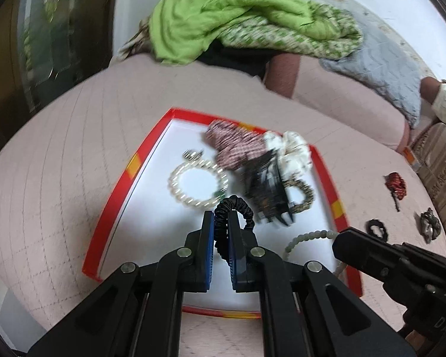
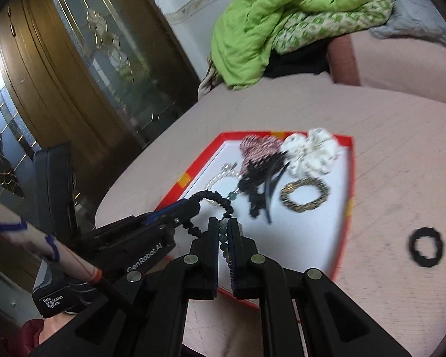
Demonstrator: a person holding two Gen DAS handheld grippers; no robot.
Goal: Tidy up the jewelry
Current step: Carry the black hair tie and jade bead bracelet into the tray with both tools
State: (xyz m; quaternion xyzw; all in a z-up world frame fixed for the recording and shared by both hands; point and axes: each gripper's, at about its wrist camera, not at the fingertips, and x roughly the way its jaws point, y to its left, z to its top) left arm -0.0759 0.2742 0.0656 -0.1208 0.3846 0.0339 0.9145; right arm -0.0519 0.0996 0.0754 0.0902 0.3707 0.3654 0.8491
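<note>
Left wrist view: the left gripper [image 1: 221,223] is pinching a black scrunchie [image 1: 235,208] between its closed fingers, holding it over the white floor of the red-rimmed tray [image 1: 119,190] that is sitting on the pink quilted bed [image 1: 59,148]. Already lying in the tray: a pearl bracelet [image 1: 193,184], a checked scrunchie [image 1: 235,145], a white floral scrunchie [image 1: 291,151], a dark hair claw [image 1: 264,193] and a leopard-print hair tie [image 1: 304,193]; a pale green bead strand [image 1: 309,236] is trailing toward the right gripper, whose body is entering at the lower right. Waiting outside the tray on the bed: a red item [image 1: 395,186], a small black hair tie [image 1: 377,230] and a grey scrunchie [image 1: 429,224] (blur is hiding finer detail). Right wrist view: the right gripper [image 2: 222,226] is closed on the green bead strand [image 2: 224,232] at the tray's near edge, the left gripper [image 2: 190,208] is holding its scrunchie just beside it, and one black hair tie [image 2: 426,247] is lying apart on the bed. Step in hand, as judged: both pieces are being delivered into the tray. Next move likely calls for opening each claw over bare tray floor, clear of the pearl bracelet, then fetching the loose items.
</note>
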